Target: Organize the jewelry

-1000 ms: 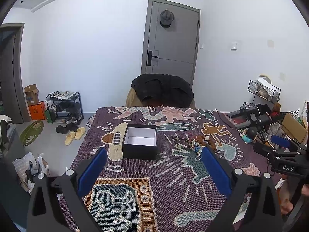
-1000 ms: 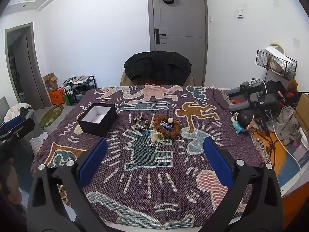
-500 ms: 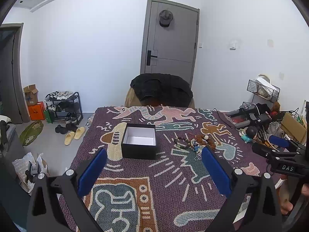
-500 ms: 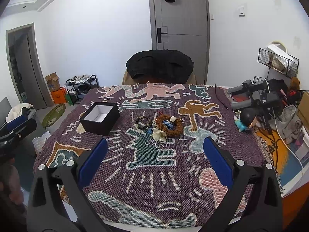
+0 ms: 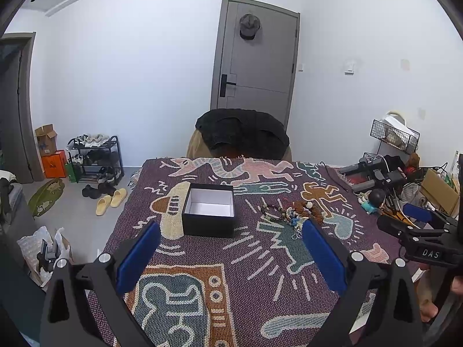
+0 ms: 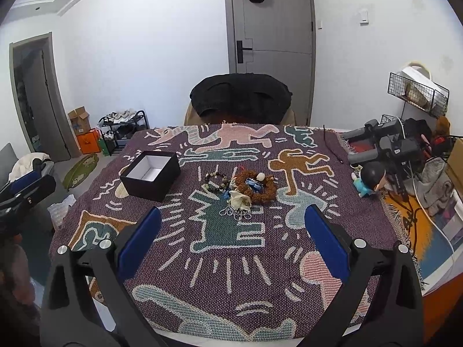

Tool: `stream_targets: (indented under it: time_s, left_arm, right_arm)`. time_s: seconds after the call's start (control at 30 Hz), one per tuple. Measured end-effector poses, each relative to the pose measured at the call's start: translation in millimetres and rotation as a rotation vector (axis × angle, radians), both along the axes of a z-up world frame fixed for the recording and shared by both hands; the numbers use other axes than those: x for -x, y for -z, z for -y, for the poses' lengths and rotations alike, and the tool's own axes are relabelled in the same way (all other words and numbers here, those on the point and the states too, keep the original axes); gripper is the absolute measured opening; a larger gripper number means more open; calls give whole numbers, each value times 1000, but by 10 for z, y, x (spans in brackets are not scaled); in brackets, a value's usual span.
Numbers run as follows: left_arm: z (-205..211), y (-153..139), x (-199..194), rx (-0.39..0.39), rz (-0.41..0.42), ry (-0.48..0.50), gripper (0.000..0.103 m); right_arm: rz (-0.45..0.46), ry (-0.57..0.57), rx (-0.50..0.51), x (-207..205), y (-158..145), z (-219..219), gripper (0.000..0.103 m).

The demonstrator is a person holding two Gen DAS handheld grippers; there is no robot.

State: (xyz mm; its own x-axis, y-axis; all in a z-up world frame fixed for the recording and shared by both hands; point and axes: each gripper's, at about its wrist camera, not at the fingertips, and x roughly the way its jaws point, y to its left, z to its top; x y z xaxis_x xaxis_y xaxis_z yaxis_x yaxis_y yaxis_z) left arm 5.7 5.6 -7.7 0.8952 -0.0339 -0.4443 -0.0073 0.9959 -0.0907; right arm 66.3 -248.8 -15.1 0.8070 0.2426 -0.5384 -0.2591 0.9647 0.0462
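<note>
An open black box (image 5: 209,212) with a white inside stands on the patterned purple cloth (image 5: 202,254); it also shows in the right wrist view (image 6: 150,174). To its right lies a pile of jewelry (image 6: 241,189): bead bracelets, a brown beaded ring, a silver chain. The pile shows in the left wrist view (image 5: 290,212) too. My left gripper (image 5: 230,257) is open and empty, held above the cloth short of the box. My right gripper (image 6: 231,248) is open and empty, short of the pile.
A chair with a black jacket (image 6: 240,98) stands at the table's far side. Camera gear, cables and a small figurine (image 6: 367,180) crowd the right edge. A shoe rack (image 5: 95,156) and boxes stand on the floor at left.
Both grippers have drifted slightly, so the table sits a little lower in each view. Nothing on the table has moved.
</note>
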Motion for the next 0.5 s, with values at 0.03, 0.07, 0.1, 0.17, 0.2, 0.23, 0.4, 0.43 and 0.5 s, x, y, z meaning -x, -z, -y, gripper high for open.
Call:
stream_targets:
  time_s: [0.03, 0.07, 0.1, 0.17, 0.2, 0.23, 0.4, 0.43, 0.5]
  left_arm:
    - [-1, -1, -1, 1, 0, 0, 95]
    - [-1, 0, -1, 0, 0, 1, 95]
    - [-1, 0, -1, 0, 0, 1, 95]
    - [1, 2, 0, 1, 0, 0, 95]
    - [-2, 0, 0, 1, -1, 0, 95]
    - [-1, -1, -1, 1, -1, 0, 95]
    - [3, -13, -9, 8, -1, 3, 95]
    - [9, -26, -18, 12, -2, 12, 95]
    - [26, -65, -43, 11, -5, 27, 95]
  right_arm:
    - [1, 0, 0, 3, -3, 0, 99]
    - [3, -1, -1, 8, -5, 0, 99]
    - [3, 0, 0, 6, -5, -2, 99]
    - [2, 2, 0, 0, -2, -1, 99]
    - [1, 2, -2, 0, 0, 3, 99]
    - [0, 3, -2, -2, 0, 4, 99]
    - [5, 10, -12, -12, -37, 9, 99]
    - [2, 14, -9, -29, -44, 11, 99]
    - [-16, 1, -21, -70, -48, 28, 99]
